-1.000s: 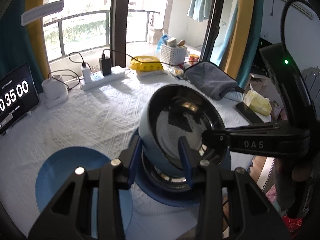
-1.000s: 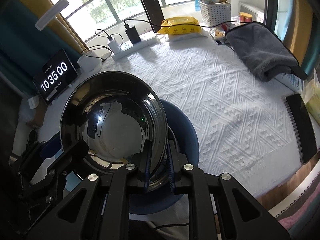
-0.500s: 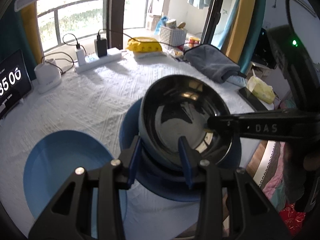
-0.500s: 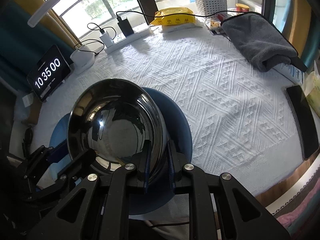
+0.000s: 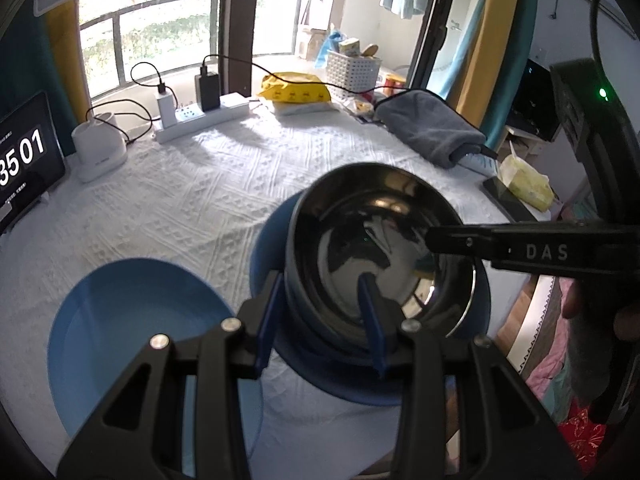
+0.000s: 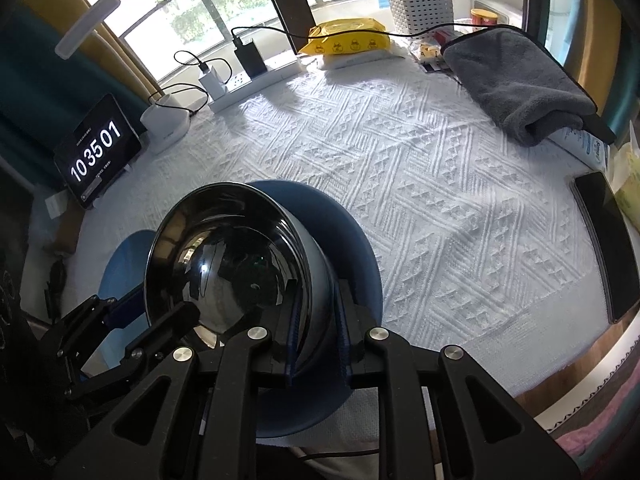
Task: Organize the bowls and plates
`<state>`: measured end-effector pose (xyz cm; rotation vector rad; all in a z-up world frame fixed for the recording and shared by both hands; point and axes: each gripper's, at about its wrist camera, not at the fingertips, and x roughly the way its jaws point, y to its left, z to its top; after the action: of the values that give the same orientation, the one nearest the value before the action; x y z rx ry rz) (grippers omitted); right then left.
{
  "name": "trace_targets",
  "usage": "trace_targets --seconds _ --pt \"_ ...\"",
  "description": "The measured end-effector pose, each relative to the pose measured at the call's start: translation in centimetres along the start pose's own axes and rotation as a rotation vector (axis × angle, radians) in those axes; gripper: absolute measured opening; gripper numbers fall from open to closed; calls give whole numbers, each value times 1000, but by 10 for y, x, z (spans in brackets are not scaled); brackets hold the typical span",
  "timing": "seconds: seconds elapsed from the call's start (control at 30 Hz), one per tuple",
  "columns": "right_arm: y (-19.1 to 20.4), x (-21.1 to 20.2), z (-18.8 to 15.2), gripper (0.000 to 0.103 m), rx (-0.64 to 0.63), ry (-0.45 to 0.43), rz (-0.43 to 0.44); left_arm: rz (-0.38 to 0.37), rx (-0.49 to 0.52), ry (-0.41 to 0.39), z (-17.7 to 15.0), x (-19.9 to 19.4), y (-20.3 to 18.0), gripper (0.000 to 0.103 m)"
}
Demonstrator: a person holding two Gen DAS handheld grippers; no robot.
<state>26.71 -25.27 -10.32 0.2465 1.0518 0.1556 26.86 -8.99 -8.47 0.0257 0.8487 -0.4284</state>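
Bowls first: we hold a black metal bowl (image 5: 380, 248) over a dark blue plate (image 6: 344, 232) near the table's front edge, and whether it rests on the plate we cannot tell. Our left gripper (image 5: 320, 316) straddles the bowl's near rim, one blue pad outside the wall and one inside, set narrow but not clearly pressing. Our right gripper (image 6: 318, 328) is pinched tight on the opposite rim, pads on either side of the wall. Left of the plate lies a lighter blue plate (image 5: 132, 320) on the white tablecloth (image 6: 440, 200). Farther back we see a clock tablet (image 6: 98, 152), a power strip (image 5: 200, 120), a yellow packet (image 6: 348, 38), a grey towel (image 6: 516, 80) and a white basket (image 6: 420, 4).
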Motion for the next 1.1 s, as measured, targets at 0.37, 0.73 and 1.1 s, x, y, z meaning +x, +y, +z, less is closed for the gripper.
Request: trace_targets --seconds 0.37,0.73,1.1 --pt "4 -23 1 32 -30 -82 1 5 -25 -39 4 -18 3 43" --pt "-10 -44 -2 63 -70 -192 41 25 -37 -70 4 -31 9 47" --pt "-35 -54 -5 64 -58 -236 54 73 -94 -75 -4 -37 38 51"
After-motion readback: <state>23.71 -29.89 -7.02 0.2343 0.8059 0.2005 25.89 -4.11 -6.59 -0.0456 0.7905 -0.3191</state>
